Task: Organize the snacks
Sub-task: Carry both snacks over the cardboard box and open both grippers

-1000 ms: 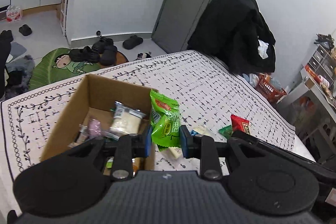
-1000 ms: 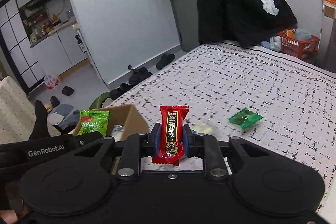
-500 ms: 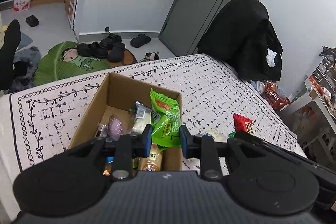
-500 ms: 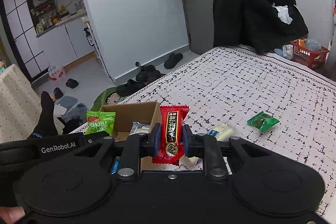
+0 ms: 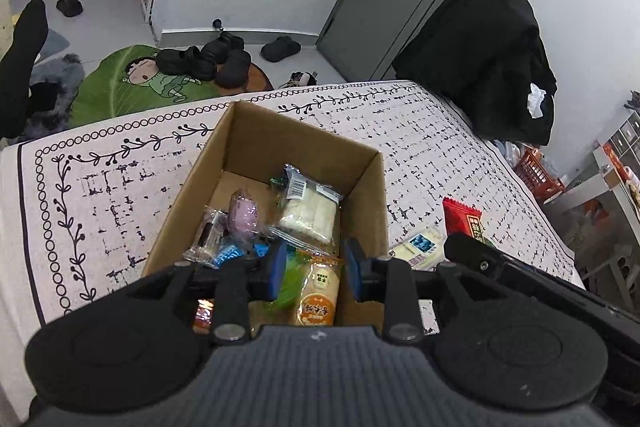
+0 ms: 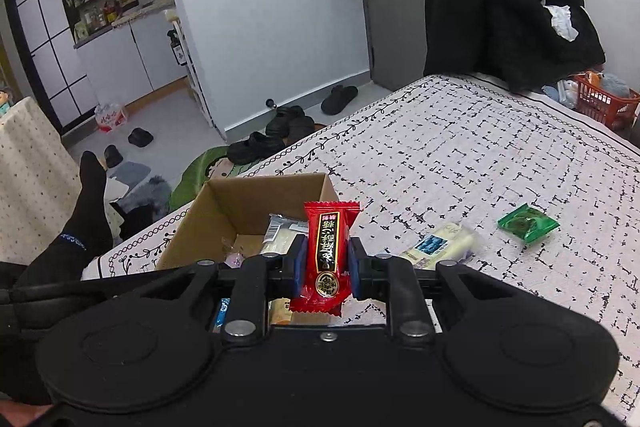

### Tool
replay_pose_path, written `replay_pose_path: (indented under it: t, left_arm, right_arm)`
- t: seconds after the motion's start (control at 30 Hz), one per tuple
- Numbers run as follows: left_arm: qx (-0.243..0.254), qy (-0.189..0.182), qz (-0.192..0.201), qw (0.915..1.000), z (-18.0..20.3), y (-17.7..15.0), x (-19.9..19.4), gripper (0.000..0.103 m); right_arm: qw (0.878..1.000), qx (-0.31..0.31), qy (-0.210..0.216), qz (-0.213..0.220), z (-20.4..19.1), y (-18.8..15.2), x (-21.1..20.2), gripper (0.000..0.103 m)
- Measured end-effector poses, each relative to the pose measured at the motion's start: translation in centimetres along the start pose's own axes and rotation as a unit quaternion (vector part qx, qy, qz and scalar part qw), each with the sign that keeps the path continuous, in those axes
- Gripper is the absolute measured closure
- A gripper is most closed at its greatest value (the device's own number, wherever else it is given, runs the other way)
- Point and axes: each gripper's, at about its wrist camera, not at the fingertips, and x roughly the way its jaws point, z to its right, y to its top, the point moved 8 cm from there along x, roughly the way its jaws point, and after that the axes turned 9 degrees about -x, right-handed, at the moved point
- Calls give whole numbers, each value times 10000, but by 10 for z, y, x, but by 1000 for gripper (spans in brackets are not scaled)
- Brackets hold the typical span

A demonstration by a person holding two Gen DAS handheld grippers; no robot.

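The left gripper (image 5: 312, 269) is held over the near end of the cardboard box (image 5: 248, 147), its jaws opening and pinching nothing; a green packet (image 5: 291, 277) is seen below them among the snacks inside. A red packet (image 6: 329, 251) is pinched upright in the right gripper (image 6: 327, 265), just beside the box. A white packet (image 6: 442, 245) and a small green packet (image 6: 527, 223) are left on the patterned tablecloth (image 6: 460, 147), toward its right edge.

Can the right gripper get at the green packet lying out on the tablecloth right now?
Probably not yet: the right gripper is shut on the red snack packet. The green packet lies alone on the tablecloth, otherwise unobstructed.
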Motion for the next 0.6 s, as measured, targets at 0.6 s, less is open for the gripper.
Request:
replay_pose_path:
  t: [0.6]
  left_arm:
    - [-165,31,77,9998,-1,4,-3,45]
  right_arm:
    - [9963,540,652,124,-3,15,-1,67]
